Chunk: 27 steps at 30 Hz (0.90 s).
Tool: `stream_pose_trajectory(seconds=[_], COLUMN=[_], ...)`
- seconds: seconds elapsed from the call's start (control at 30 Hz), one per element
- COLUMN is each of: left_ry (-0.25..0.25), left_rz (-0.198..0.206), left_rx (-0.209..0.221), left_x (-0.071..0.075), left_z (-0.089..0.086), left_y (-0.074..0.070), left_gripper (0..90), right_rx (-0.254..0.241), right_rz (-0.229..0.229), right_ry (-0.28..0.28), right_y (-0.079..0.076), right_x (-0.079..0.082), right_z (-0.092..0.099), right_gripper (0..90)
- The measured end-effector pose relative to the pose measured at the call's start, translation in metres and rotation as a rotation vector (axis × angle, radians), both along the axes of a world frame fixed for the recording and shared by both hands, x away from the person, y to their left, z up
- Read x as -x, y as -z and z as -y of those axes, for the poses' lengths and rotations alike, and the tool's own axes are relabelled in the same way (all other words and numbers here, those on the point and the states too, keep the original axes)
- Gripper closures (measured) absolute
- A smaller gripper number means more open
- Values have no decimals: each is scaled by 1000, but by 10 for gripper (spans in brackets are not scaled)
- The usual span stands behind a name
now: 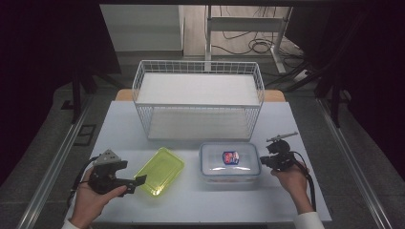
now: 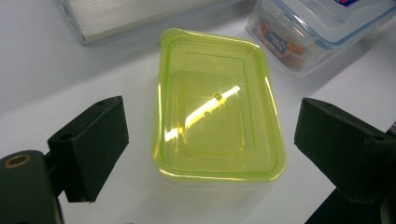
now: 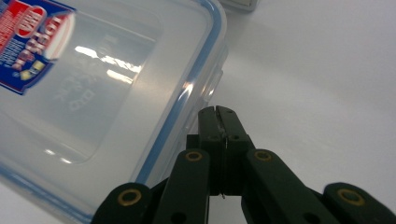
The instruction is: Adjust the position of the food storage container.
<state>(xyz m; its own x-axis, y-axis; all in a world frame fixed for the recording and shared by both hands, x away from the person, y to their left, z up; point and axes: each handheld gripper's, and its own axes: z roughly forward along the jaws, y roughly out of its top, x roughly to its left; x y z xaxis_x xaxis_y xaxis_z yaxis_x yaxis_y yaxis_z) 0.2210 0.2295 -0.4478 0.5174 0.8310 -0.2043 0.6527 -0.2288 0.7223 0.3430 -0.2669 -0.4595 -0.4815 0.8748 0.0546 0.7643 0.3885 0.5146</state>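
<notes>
Green lid (image 2: 217, 105) lies between released left fingers (image 2: 88, 149) — right fingers (image 3: 218, 122) clenched beside clear container (image 3: 93, 93).

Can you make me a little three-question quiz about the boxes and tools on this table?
1. True or false: the right tool is wide open.
2. Which box lies between the left tool's jaws? A) yellow-green box B) clear box with the blue rim C) wire basket
3. What is stuck on the clear box's lid?

Key:
1. False, its jaws are shut, tips at the latch on that box's side.
2. A, with the jaws open and not touching it.
3. A red and blue label.
</notes>
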Motion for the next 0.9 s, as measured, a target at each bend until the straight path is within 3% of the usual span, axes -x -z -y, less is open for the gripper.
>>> stream_pose_trajectory(seconds=[0.2,0.53,0.6,0.7,0.73,0.77,0.8,0.9], left_ry=[-12,-11,-7,5,8,8,8,9], left_rz=[6,3,1,-6,-9,-10,-10,-8], left_rx=[-5,-20,-24,-18,-10,11,11,59], left_x=[0,-1,-2,-2,-2,-1,-1,-1], left_z=[-4,-2,-1,2,4,7,7,10], left_y=[-1,1,2,4,4,4,4,3], left_gripper=[96,96,96,97,97,97,99,105], right_rx=[-20,-60,-87,-88,-88,-98,-98,-136], right_rz=[26,46,48,66,66,74,74,75], right_ry=[14,-17,-30,-44,-44,-45,-45,-58], right_y=[-6,-18,-19,-24,-24,-27,-27,-33], right_x=[8,25,33,49,49,54,54,58], right_z=[8,14,15,20,20,22,22,18], right_gripper=[893,889,865,687,687,580,580,436])
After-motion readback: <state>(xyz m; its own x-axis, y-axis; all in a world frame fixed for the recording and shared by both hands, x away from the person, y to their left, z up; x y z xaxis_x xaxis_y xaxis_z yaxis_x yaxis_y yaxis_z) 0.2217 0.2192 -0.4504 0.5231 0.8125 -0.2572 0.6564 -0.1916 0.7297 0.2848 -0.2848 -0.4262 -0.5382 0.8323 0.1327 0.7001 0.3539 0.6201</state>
